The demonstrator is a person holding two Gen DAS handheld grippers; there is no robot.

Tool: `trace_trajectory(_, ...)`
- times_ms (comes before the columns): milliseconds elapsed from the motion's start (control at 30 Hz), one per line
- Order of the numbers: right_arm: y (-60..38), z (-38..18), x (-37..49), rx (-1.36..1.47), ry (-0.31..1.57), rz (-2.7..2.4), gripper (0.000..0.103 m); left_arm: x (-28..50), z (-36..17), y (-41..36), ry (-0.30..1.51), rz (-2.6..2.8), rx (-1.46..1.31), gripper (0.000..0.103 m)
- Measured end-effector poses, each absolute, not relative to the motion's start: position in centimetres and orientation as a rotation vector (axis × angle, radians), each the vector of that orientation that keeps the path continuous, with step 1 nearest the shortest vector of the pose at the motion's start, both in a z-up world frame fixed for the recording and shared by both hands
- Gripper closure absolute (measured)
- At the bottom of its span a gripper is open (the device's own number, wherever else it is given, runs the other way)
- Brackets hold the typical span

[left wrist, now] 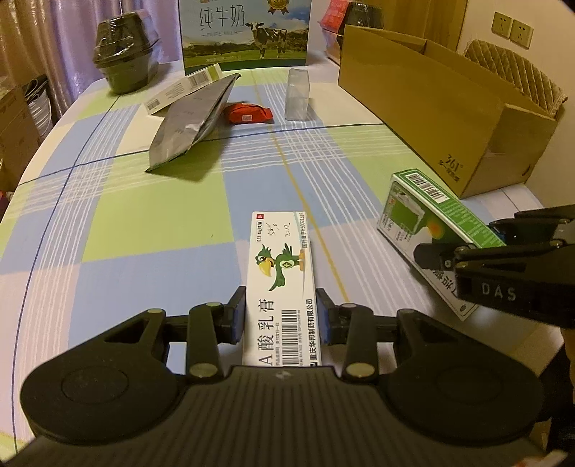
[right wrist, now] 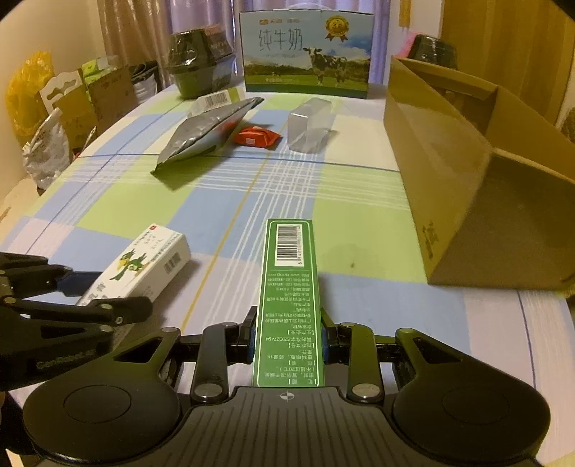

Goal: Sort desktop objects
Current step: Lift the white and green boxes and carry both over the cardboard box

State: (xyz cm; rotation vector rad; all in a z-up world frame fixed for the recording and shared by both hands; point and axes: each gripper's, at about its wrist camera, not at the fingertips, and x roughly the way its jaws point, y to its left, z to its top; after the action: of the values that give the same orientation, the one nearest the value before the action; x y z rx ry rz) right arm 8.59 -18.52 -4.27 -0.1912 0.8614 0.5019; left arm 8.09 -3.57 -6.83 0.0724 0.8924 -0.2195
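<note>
The left gripper [left wrist: 281, 318] is clamped on the near end of a long white cardboard ointment box printed with a green cartoon bird [left wrist: 282, 276], its blue pads pressing both long sides. The box points away from the camera, over the near middle of the bench [left wrist: 118, 212], which wears a green, blue and white plaid cloth.

Just to its right, the right gripper [right wrist: 288, 336] squeezes a narrow green cardboard medicine box with a barcode on its far end [right wrist: 289, 287], also held lengthwise above the cloth.

Farther off lie a crumpled silver foil pouch [left wrist: 196, 122], a small red snack packet [left wrist: 248, 113] just right of it, and a clear plastic box [left wrist: 297, 95] standing further right. A white and green carton [left wrist: 179, 89] lies partly behind the pouch. An open brown cardboard box [left wrist: 431, 107] occupies the right side. At the far edge stand a milk carton case picturing a cow [left wrist: 246, 32] and a dark plastic-wrapped bowl [left wrist: 124, 61].
</note>
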Motion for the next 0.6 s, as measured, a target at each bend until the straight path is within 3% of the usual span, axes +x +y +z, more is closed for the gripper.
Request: trace_trajectory(600,-20.4,-1.0,6.7,-0.155,0.802,0.508,0.075,6.7,-3.8,-4.9,0.857,-0.234,0.088,0.070)
